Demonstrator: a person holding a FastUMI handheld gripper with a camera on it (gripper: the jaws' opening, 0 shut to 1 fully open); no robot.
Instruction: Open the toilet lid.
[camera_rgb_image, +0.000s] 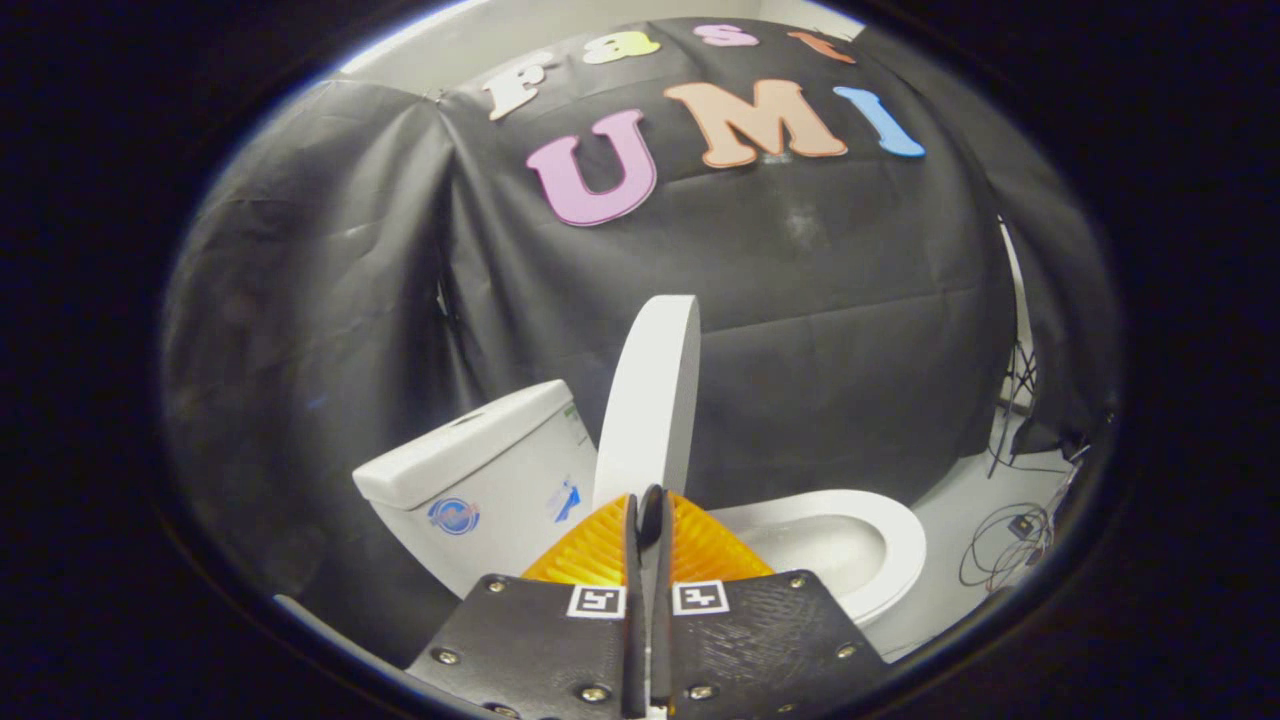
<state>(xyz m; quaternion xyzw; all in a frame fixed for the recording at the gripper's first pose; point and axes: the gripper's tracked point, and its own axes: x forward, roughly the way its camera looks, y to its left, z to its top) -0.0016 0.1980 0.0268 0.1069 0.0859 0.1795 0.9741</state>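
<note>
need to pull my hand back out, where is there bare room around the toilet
Bare floor lies right of the seat, until the cables. It is crowded between tank and raised lid; the shut tongs sit at the lid's base.

Even indoor light falls from above, the white toilet lid glows softly unglared, and fisheye bending with blur grows outward.

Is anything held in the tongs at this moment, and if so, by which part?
Nothing is held. The tongs are shut on themselves, just in front of the raised toilet lid, which stands upright against the tank.
</note>
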